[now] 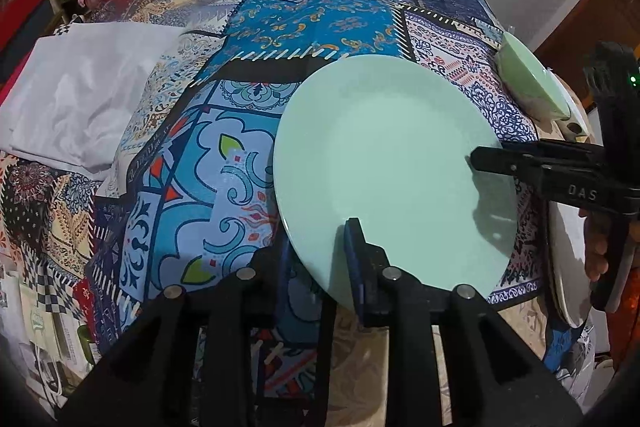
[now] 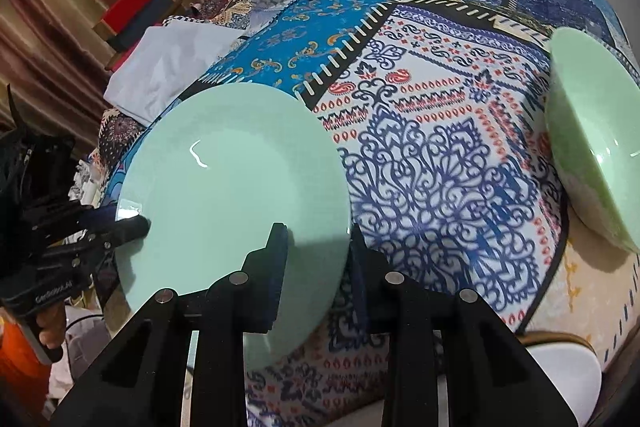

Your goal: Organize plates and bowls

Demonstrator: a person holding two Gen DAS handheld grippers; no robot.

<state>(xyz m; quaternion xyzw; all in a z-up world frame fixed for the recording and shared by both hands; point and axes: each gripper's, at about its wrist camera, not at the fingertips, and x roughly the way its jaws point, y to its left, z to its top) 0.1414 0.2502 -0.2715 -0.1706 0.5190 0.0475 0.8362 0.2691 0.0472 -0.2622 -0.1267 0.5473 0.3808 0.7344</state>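
A mint green plate (image 1: 384,163) lies over the patchwork tablecloth (image 1: 248,39); it also shows in the right wrist view (image 2: 224,195). My left gripper (image 1: 320,259) straddles the plate's near rim, one finger above and one below, jaws closed on it. My right gripper (image 2: 316,259) straddles the opposite rim the same way; it shows in the left wrist view (image 1: 480,157) as a black finger lying on the plate. A light green bowl (image 2: 592,143) sits at the right, also seen in the left wrist view (image 1: 528,83).
A folded white cloth (image 1: 84,95) lies on the table's left side. A white plate (image 1: 568,259) sits at the right edge, also seen in the right wrist view (image 2: 560,375). Boxes and clutter (image 2: 136,7) stand beyond the table.
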